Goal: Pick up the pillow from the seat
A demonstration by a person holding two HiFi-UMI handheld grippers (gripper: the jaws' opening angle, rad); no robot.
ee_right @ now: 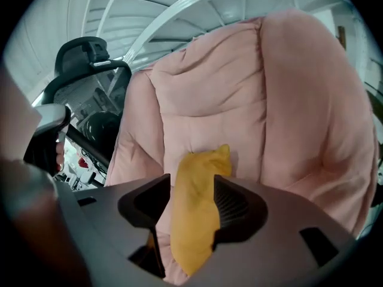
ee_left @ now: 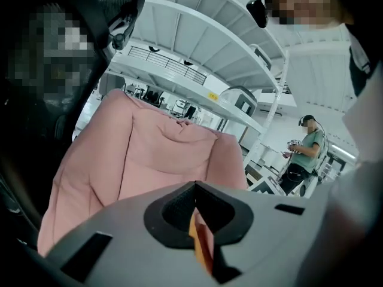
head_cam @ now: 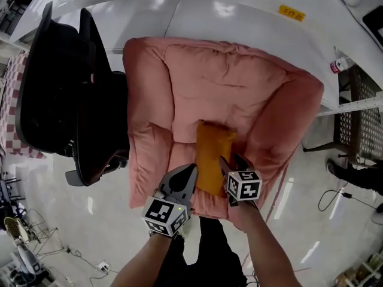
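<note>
An orange pillow [head_cam: 212, 154] stands on edge on the seat of a pink padded armchair [head_cam: 227, 82]. My right gripper [head_cam: 232, 160] reaches over the seat's front with its jaws set either side of the pillow's near end. In the right gripper view the pillow [ee_right: 197, 220] fills the space between the jaws of that gripper [ee_right: 188, 199]; it brushes the right pad, and a slit of pink shows by the left pad. My left gripper [head_cam: 191, 169] sits just left of the pillow, jaws together. In the left gripper view that gripper [ee_left: 194, 187] shows only a thin orange sliver through its seam.
A black office chair [head_cam: 66, 94] stands tight against the armchair's left arm. White curved shelving [head_cam: 239, 5] runs behind. A wire rack [head_cam: 362, 124] and someone's feet [head_cam: 347, 175] are at the right, with cables [head_cam: 335, 196] on the floor. A person [ee_left: 302, 154] stands further off.
</note>
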